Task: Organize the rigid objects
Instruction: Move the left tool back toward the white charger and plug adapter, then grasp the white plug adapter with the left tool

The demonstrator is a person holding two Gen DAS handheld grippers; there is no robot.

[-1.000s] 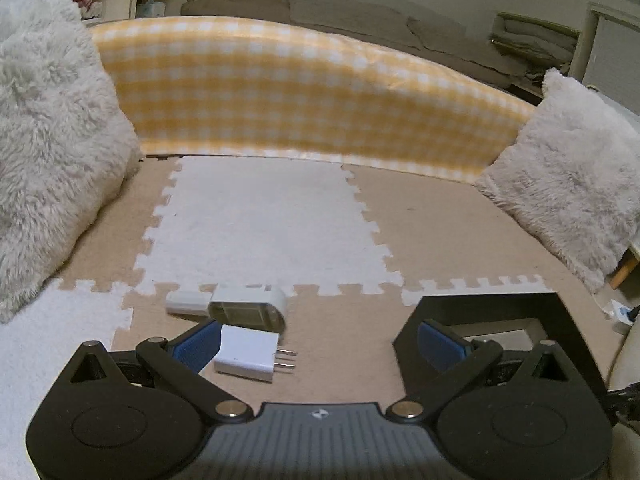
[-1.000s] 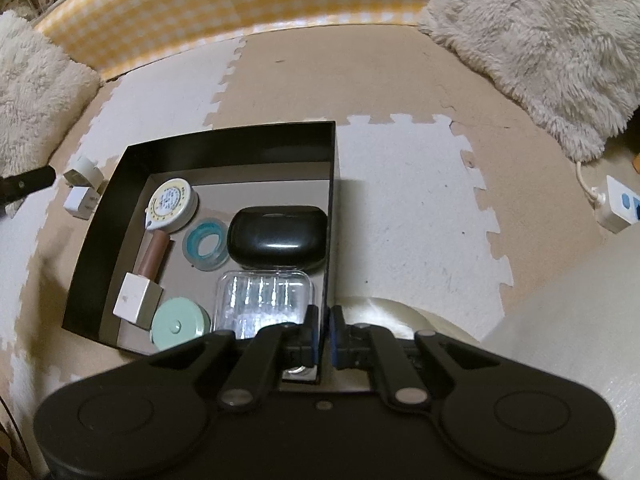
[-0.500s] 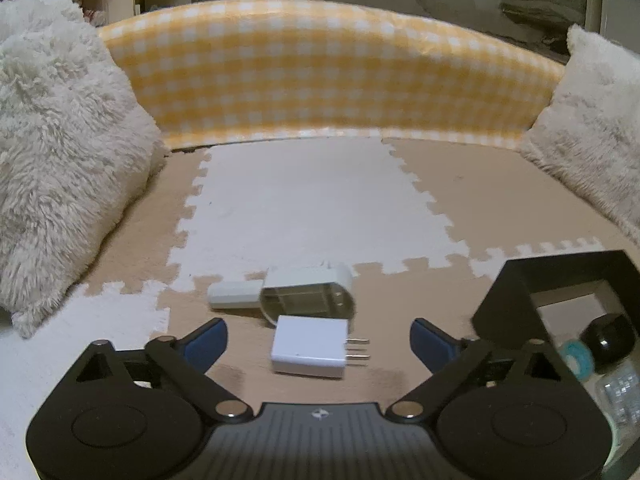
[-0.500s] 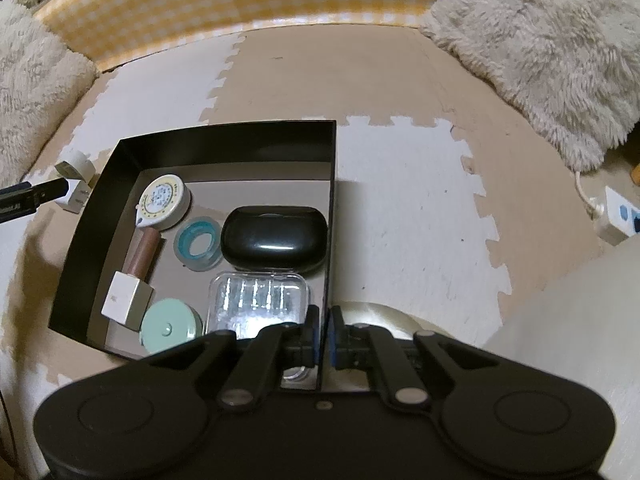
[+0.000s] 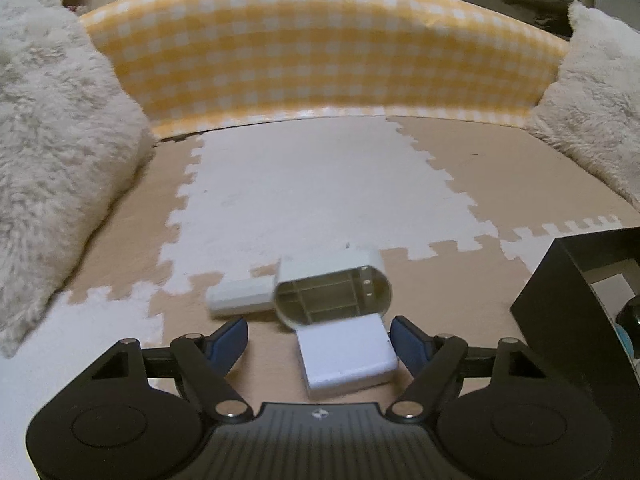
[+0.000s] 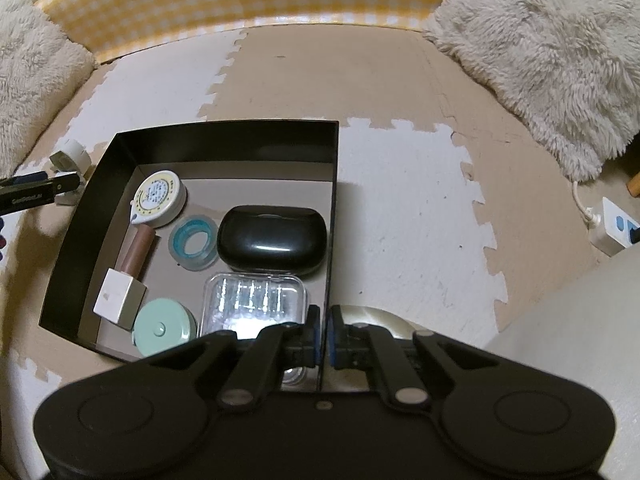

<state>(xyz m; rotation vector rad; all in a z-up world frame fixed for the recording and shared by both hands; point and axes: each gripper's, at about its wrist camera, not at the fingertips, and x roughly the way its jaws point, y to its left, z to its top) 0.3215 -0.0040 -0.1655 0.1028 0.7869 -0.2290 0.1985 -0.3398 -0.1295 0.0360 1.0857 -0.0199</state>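
The white charger block (image 5: pixel 346 354) lay on the foam mat just outside the black box (image 6: pixel 224 130), between the closing, not yet touching pads of the left gripper (image 5: pixel 319 340). The box wall was pinched by the right gripper (image 6: pixel 323 334). The touching oval white piece (image 5: pixel 332 290) could be dragged along if the pads closed off-centre.

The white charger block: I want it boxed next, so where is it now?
In the left wrist view, the white charger block lies on the tan mat between the closing left gripper, just before the oval plastic piece.
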